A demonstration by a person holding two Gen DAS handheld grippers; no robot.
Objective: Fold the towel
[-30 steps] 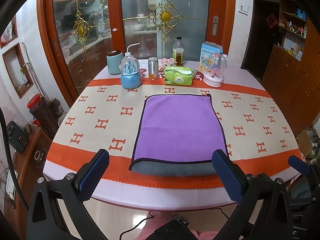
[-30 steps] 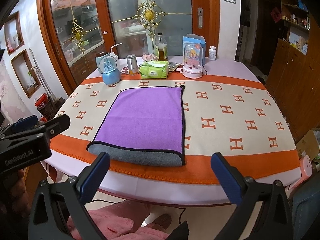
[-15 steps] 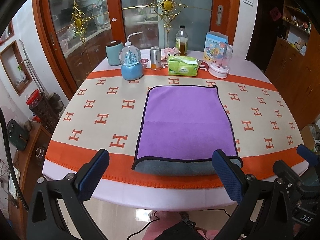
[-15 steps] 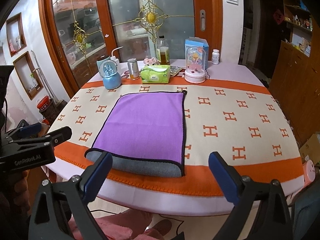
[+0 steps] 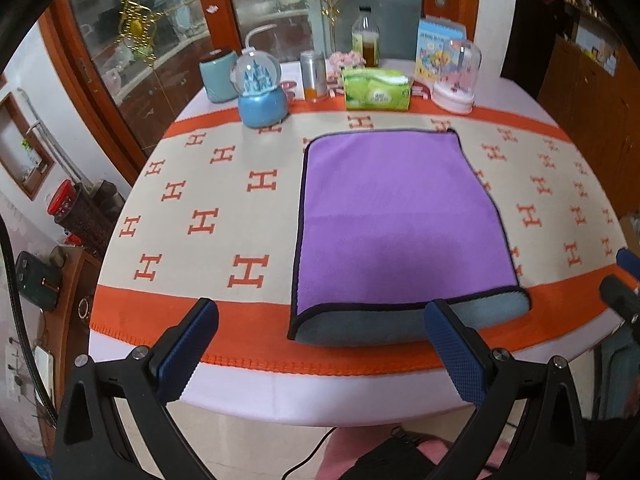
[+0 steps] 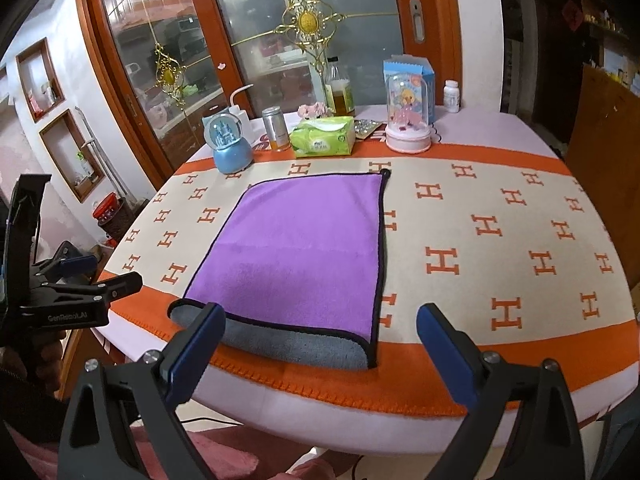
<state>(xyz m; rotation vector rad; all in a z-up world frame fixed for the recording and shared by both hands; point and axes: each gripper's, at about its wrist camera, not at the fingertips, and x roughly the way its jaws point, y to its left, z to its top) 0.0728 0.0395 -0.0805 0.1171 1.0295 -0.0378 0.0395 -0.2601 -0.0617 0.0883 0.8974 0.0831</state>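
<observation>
A: Towel (image 5: 400,224) flat on the counter (image 5: 224,208), long axis running away, grey fold nearest both tongs

B: Left tongs (image 5: 320,348), right tongs (image 6: 318,350) gape empty; left looks nearer

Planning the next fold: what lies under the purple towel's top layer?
A grey layer of the same purple towel peeks out along the near edge, on the orange-patterned tablecloth. Anything farther under is covered.
</observation>
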